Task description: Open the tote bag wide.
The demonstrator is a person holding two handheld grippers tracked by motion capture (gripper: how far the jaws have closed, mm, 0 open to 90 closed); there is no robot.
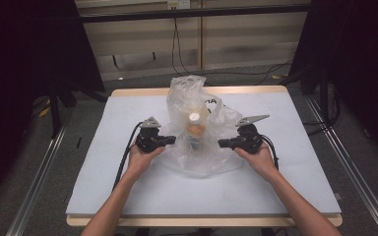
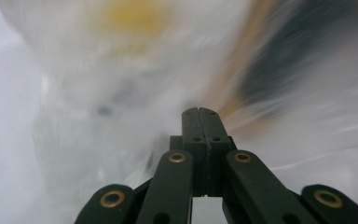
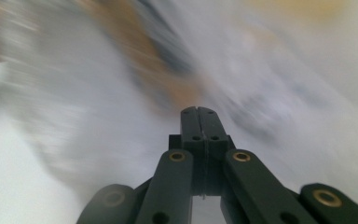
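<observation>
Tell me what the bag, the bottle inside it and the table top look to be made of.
Bag: thin clear plastic film, glossy; it crinkles and shows its contents.
Bottle: probably clear plastic, with a white cap and an orange band; too small to be sure.
Table top: matte pale sheet over a light wooden board, whose edge shows.

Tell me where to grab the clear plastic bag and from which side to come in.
Probably best to take the plastic bag at its loose upstanding top, above the bottle inside. There the film stands up bunched and empty, so closing jaws could pinch a fold. Come in level from either flank: the left gripper and right gripper, both shut, already point inward at it from opposite sides.
</observation>
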